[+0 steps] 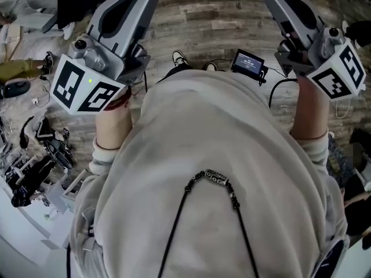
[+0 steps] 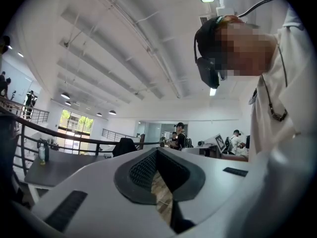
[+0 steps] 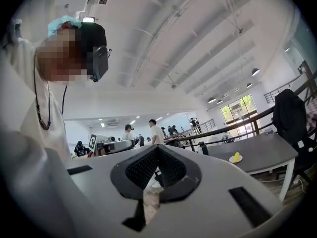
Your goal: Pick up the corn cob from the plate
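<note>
Looking along the right gripper, I see its jaws pressed together with nothing between them. The left gripper is likewise closed and empty. In the head view they sit at the upper left and upper right of the frame, above a wooden floor. The yellow corn cob sits on its white plate on a grey table, right of centre in the right gripper view, well apart from both grippers.

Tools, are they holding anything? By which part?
Nothing is held. The left tool and right tool are shut and empty; the corn cob sits on its plate on a far table.
</note>
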